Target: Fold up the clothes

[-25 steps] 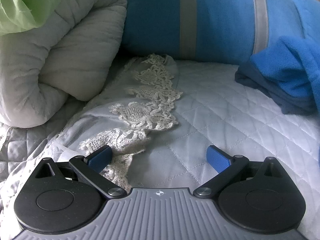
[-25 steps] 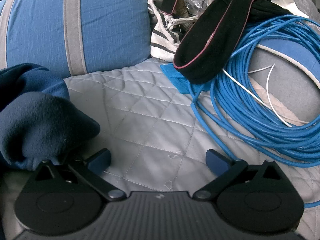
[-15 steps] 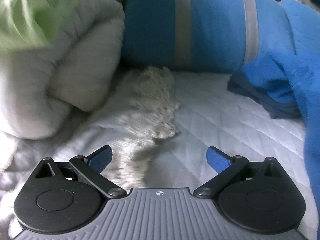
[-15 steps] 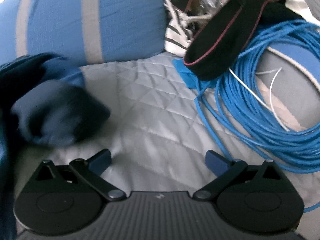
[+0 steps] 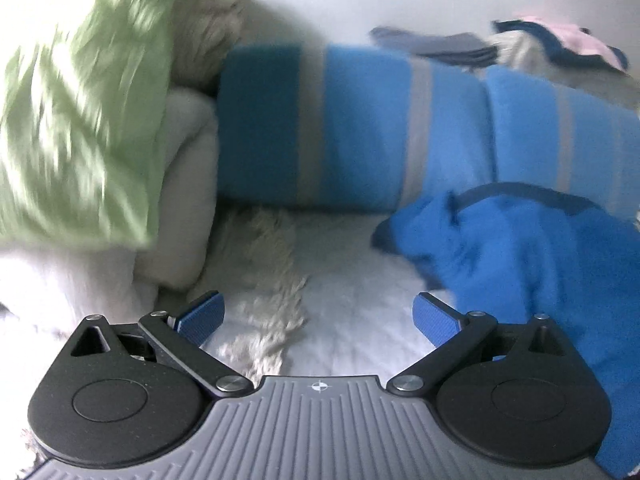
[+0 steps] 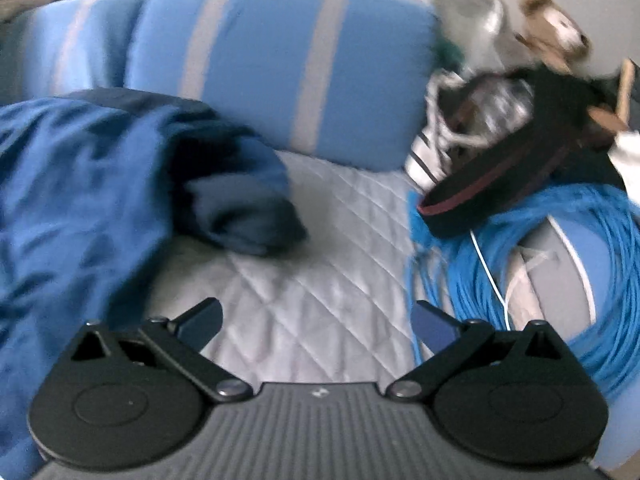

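A blue fleece garment (image 5: 532, 264) with a darker collar lies crumpled on the white quilted bedspread (image 5: 360, 292), to the right of my left gripper (image 5: 318, 316). That gripper is open with nothing between its fingers. A strip of cream lace (image 5: 264, 276) runs under its left finger. In the right wrist view the same blue garment (image 6: 84, 200) fills the left side, its dark sleeve end (image 6: 248, 216) resting ahead on the quilt. My right gripper (image 6: 318, 322) is open and empty above bare bedspread (image 6: 320, 240).
A blue pillow with grey stripes (image 5: 360, 128) lies across the back. A green cloth (image 5: 76, 112) sits on a rolled white duvet (image 5: 180, 184) at left. A coil of blue cable (image 6: 560, 264), a black band (image 6: 500, 188) and clutter crowd the right.
Both grippers have pulled back and lifted, so more of the bed shows. The blue garment now reaches further into both views. Both pairs of jaws stayed wide apart.
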Motion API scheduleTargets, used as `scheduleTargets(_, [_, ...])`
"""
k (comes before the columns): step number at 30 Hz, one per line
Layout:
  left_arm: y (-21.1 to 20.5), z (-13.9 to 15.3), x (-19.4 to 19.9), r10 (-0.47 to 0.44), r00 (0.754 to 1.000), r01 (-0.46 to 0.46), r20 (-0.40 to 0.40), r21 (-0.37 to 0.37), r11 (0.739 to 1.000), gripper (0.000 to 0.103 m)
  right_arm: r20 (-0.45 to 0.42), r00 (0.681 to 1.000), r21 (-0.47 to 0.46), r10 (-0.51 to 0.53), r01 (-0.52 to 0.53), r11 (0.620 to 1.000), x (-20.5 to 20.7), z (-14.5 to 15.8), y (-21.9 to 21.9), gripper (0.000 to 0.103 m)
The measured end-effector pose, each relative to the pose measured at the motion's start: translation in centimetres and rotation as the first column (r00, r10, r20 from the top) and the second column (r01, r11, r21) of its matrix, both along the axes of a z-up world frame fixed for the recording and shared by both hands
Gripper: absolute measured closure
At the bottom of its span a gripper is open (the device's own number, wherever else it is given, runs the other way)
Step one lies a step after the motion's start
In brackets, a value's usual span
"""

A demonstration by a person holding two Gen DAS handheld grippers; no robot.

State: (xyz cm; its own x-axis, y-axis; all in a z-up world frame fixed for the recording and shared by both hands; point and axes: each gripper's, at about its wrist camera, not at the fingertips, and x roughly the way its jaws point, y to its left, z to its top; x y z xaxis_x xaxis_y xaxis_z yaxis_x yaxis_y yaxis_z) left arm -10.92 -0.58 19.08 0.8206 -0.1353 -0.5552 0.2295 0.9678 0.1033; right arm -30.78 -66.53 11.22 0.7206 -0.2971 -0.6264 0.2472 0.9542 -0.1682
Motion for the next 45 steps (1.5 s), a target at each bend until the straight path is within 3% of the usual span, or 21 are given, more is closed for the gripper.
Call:
scheduleTargets(3, [-2.9, 2.4, -1.6, -0.045, 0.999, 0.045, 0.016, 0.000, 0.999, 0.000, -0.031, 0.995, 0.061, 0.093, -0.091, 0.994, 0.4, 3.3, 1.2, 0.000])
scheduleTargets(8, [-6.8, 4.6, -4.8, -0.164, 0.986, 0.166, 0.030, -0.081, 0.983, 0.000, -0.033, 0.975, 0.106, 0.221, -0.216, 0.971, -0.6, 9.3, 5.7, 0.000])
scheduleTargets(12, [-11.5, 3.6, -6.5, -0.278, 0.960, 0.279, 0.018, -0.113, 0.954, 0.000, 0.058, 0.958, 0.102, 0.282, -0.286, 0.953, -1.7, 12.8, 10.3, 0.000])
scheduleTargets(16, [-15.9, 1.6, -6.5, -0.346, 0.938, 0.345, 0.023, -0.145, 0.927, 0.000, 0.146, 0.948, 0.128, 0.284, -0.303, 0.944, -1.2, 13.4, 14.3, 0.000])
scheduleTargets(23, [-22.7, -3.9, -3.5, -0.389, 0.921, 0.376, -0.005, -0.245, 0.894, 0.000, 0.185, 0.937, 0.128, 0.295, -0.321, 0.938, 4.7, 8.5, 18.8, 0.000])
scheduleTargets(25, [-23.5, -5.3, -2.6, -0.403, 0.915, 0.394, 0.011, -0.243, 0.887, 0.000, 0.197, 0.939, 0.134, 0.283, -0.311, 0.941, 6.8, 6.6, 19.4, 0.000])
scheduleTargets(33, [-23.4, -10.3, 0.3, -0.355, 0.935, 0.352, 0.020, -0.188, 0.917, 0.000, 0.258, 0.955, 0.298, 0.145, -0.221, 0.929, 13.8, 0.3, 17.6, 0.000])
scheduleTargets(35, [-23.6, -11.1, 1.0, -0.336, 0.941, 0.327, -0.026, -0.172, 0.929, 0.000, 0.251, 0.965, 0.352, 0.081, -0.169, 0.921, 14.5, -0.8, 16.6, 0.000])
scheduleTargets(37, [-23.4, -11.3, 1.0, -0.361, 0.932, 0.350, -0.036, -0.176, 0.920, 0.000, 0.244, 0.969, 0.400, 0.031, -0.130, 0.907, 15.1, -1.7, 15.6, 0.000])
scheduleTargets(45, [-23.4, -11.8, 0.7, -0.410, 0.907, 0.389, -0.095, -0.181, 0.903, 0.000, 0.237, 0.969, 0.395, 0.068, -0.160, 0.905, 16.6, -2.8, 14.8, 0.000])
